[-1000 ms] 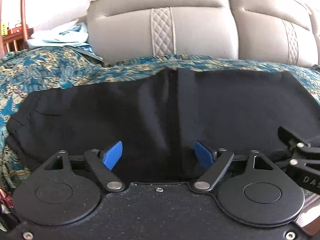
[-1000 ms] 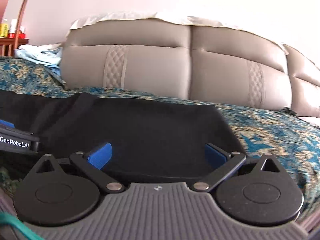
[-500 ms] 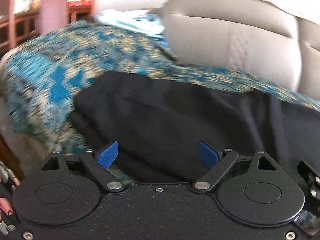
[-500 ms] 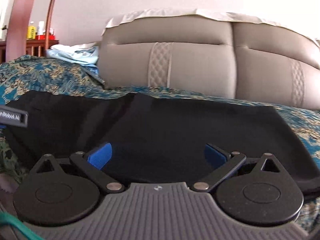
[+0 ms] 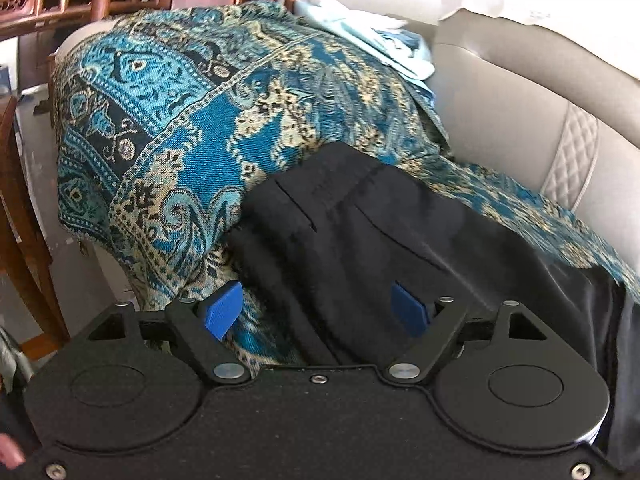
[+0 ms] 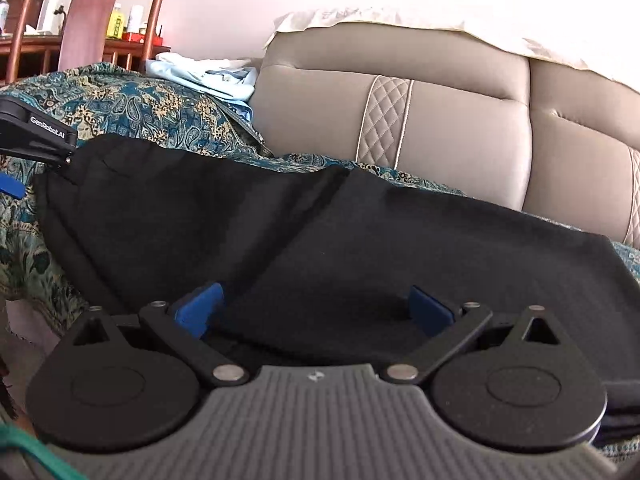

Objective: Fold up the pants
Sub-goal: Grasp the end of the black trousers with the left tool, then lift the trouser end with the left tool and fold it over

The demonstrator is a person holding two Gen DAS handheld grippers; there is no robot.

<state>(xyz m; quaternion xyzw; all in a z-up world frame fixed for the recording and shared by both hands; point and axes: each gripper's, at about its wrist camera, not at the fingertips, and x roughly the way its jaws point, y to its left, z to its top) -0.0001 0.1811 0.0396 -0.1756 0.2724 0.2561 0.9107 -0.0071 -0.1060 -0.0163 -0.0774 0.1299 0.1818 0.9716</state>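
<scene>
Black pants lie on the patterned blue cover of the sofa. From the left wrist, the left claw has just narrowed a little but stands wide, empty, over the waist end at 12 o'clock. From the right wrist, the right claw gapes over the pants, gripping nothing; beige backrest at 1 o'clock.

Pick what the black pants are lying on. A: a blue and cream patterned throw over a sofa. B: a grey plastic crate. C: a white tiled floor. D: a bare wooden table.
A: the black pants lie spread on the blue and cream patterned throw that covers the beige sofa.
</scene>
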